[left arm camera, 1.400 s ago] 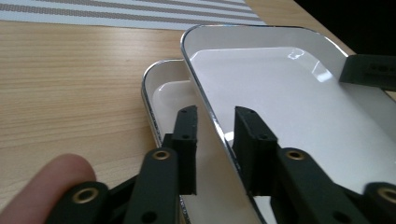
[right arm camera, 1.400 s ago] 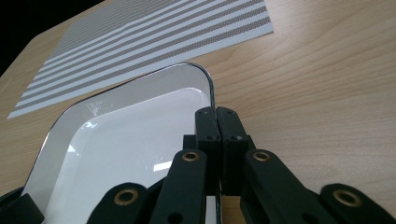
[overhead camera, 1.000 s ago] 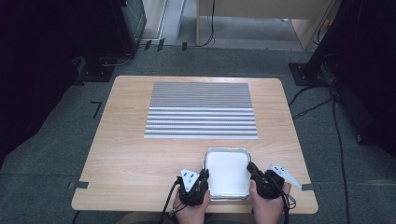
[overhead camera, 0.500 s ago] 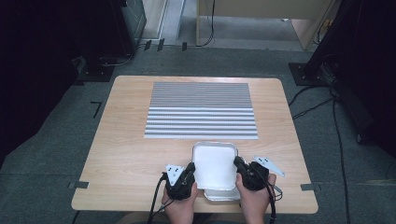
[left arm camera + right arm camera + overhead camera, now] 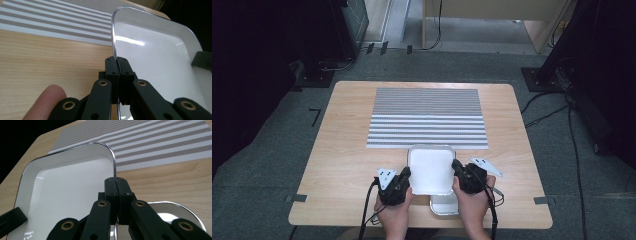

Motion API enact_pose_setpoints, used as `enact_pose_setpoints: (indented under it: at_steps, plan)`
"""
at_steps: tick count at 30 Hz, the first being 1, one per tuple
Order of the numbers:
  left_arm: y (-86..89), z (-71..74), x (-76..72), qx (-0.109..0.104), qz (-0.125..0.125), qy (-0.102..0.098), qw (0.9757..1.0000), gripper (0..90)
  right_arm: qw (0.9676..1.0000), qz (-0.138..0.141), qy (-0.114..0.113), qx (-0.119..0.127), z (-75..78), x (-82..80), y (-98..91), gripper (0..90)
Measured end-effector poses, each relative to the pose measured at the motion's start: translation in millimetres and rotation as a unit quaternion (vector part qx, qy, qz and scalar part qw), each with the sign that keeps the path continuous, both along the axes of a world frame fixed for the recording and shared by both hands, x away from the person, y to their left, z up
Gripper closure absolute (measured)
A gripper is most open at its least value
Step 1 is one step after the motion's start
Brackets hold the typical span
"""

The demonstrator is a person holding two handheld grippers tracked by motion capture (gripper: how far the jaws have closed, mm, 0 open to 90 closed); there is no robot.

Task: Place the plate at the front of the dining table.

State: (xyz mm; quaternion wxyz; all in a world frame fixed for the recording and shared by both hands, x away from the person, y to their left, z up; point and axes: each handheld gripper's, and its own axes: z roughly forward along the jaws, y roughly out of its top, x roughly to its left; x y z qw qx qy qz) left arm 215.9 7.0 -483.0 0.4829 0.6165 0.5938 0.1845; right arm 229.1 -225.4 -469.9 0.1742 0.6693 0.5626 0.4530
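A white tray (image 5: 431,167) with a thin metal rim is held near the person's edge of the wooden surface (image 5: 342,165), between the two hands. It is gripped on both long sides at once: the left tongs (image 5: 404,176) are closed tight on its left rim, and the right tongs (image 5: 457,167) are closed tight on its right rim. In the left gripper view the rim (image 5: 114,45) is seen running straight into the pinched jaws, and the same is seen in the right gripper view, where the rim (image 5: 114,166) disappears between the closed black jaws. A grip on opposite edges is judged to be chosen so that the shallow tray can be kept level and steady while carried.

The tray appears to be lifted slightly clear of the surface, though this cannot be told for certain. Beneath its near end a second tray (image 5: 445,204) of the same kind is partly uncovered, lying just in front of the right hand (image 5: 472,207); its shiny rim is also caught low in the right gripper view (image 5: 175,206). The held tray is therefore judged to be in the course of being separated from a stack, or carried over it.

Beyond the tray a striped placemat (image 5: 428,117) is laid flat across the middle of the surface, the tray's far edge lying just at its near border. The mat is judged a likely setting-down place.
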Motion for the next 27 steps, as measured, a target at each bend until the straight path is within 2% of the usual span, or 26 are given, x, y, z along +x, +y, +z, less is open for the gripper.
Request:
enact_pose_setpoints:
  at_steps: [8, 13, 17, 22, 27]
  plan:
    - [14.5, 7.1, 16.0, -0.008, 0.008, 0.007, 0.9999, 89.4, 0.9999, 0.006, -0.002, -0.009, 9.6, 18.9, 15.0, 90.0]
    - [24.1, 13.5, 28.8, -0.011, 0.009, 0.009, 0.9999, 89.5, 0.9999, 0.010, -0.002, -0.004, 12.4, 31.6, 23.4, 90.0]
    - [28.3, 16.2, 41.1, -0.017, 0.007, 0.014, 0.9997, 89.5, 0.9998, 0.013, -0.007, -0.010, 16.7, 42.3, 27.6, 90.0]
    - [31.2, 19.9, 57.6, -0.026, 0.004, 0.023, 0.9994, 89.6, 0.9998, 0.010, -0.002, -0.019, 24.7, 57.3, 31.0, 90.0]
    - [33.7, 28.0, 74.0, -0.026, 0.001, 0.026, 0.9993, 89.6, 0.9998, 0.007, 0.003, -0.018, 30.0, 73.4, 32.7, 89.9]
